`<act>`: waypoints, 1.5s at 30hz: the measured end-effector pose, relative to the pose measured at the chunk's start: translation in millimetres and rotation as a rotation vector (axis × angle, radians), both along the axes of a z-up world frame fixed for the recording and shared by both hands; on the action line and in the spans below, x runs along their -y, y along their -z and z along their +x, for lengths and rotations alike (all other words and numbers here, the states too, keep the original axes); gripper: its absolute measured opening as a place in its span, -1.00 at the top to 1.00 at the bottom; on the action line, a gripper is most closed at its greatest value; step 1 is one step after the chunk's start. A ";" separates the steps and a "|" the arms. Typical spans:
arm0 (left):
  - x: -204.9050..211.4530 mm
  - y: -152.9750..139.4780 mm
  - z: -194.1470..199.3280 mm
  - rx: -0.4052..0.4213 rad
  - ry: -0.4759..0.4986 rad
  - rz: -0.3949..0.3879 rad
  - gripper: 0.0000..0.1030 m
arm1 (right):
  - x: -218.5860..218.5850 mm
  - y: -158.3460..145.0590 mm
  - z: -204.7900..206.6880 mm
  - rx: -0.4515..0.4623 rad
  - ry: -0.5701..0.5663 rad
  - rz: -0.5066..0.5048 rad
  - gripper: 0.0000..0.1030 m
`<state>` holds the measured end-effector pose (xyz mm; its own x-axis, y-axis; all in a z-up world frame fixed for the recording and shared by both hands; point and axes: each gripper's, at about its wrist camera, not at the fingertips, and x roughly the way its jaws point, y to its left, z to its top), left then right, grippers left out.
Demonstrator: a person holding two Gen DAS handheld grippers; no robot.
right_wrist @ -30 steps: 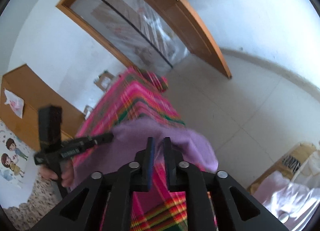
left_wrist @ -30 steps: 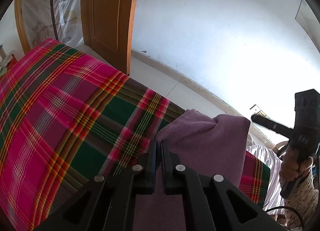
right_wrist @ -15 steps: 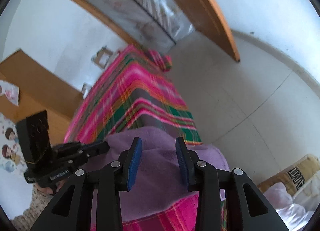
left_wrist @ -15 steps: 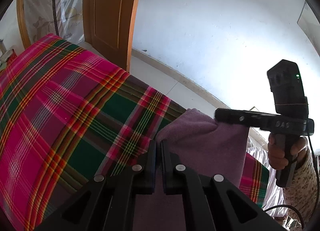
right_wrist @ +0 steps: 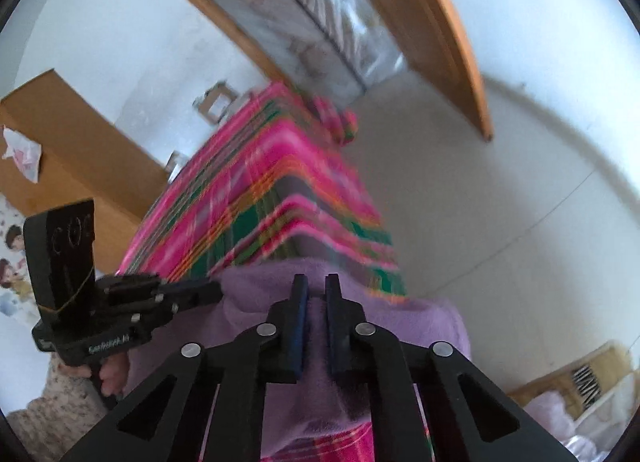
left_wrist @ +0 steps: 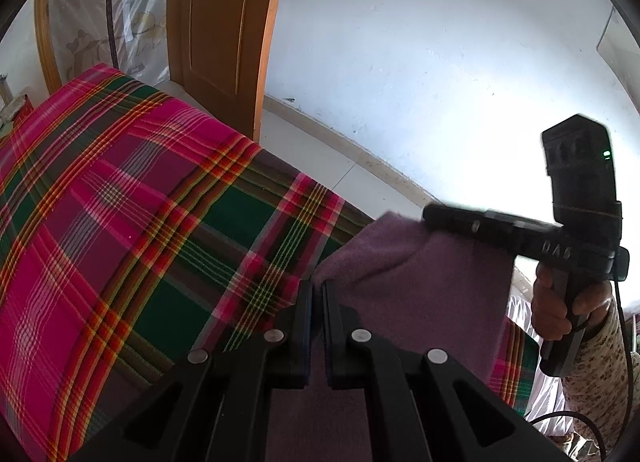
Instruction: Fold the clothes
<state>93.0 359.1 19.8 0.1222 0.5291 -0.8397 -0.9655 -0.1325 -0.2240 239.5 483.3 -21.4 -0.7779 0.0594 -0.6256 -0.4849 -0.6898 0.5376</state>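
A purple fleecy garment (left_wrist: 420, 282) hangs between both grippers above a bed with a pink, green and red plaid cover (left_wrist: 120, 202). My left gripper (left_wrist: 318, 290) is shut on the garment's upper edge. In the left wrist view my right gripper (left_wrist: 426, 214) has its tip on the other top corner, held by a hand (left_wrist: 560, 302). In the right wrist view the right gripper (right_wrist: 316, 286) is closing its jaws, pinching a fold of the purple garment (right_wrist: 248, 294). There the left gripper (right_wrist: 214, 288) bites the cloth at the left, over the plaid cover (right_wrist: 260, 190).
A wooden door (left_wrist: 220, 22) stands open beyond the bed's far corner, by a white wall. Pale tiled floor (right_wrist: 480, 202) runs along the bed's right side. A wooden cabinet (right_wrist: 60, 134) stands at the left. Pale cloth (right_wrist: 560, 414) lies heaped at the lower right.
The right gripper came in from the side to the garment's free corner, opened its jaws over the cloth, then closed on it. The left gripper held its grip and stayed put.
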 end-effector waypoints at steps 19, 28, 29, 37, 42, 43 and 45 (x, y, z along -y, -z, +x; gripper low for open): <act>-4.8 -2.2 2.9 0.011 -0.024 0.007 0.90 | -15.9 9.7 6.3 0.105 0.058 -0.019 0.47; -9.6 -1.9 5.0 0.016 -0.027 0.003 0.90 | -27.2 18.5 -27.0 0.057 -0.074 -0.169 0.21; -10.1 -2.0 5.0 0.018 -0.028 0.003 0.90 | -27.4 20.8 -32.1 0.060 -0.089 -0.183 0.22; -14.4 -2.9 7.4 0.020 -0.027 0.004 0.89 | -6.7 3.6 -44.4 0.089 -0.113 -0.001 0.89; -16.8 -2.6 8.3 0.025 -0.036 0.008 0.87 | -6.0 -11.7 -40.6 0.116 -0.026 0.123 0.99; -17.3 -2.5 8.0 0.028 -0.038 0.008 0.88 | -5.6 -11.7 -41.1 0.141 -0.015 0.146 0.99; -18.1 -2.2 7.3 0.036 -0.043 0.008 0.88 | -9.7 -8.6 -37.6 0.139 -0.003 0.107 0.98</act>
<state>100.3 377.2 22.0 0.1294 0.5415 -0.8307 -0.9503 -0.1714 -0.2597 201.9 493.0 -12.8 -0.6848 0.1288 -0.7172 -0.5470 -0.7411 0.3892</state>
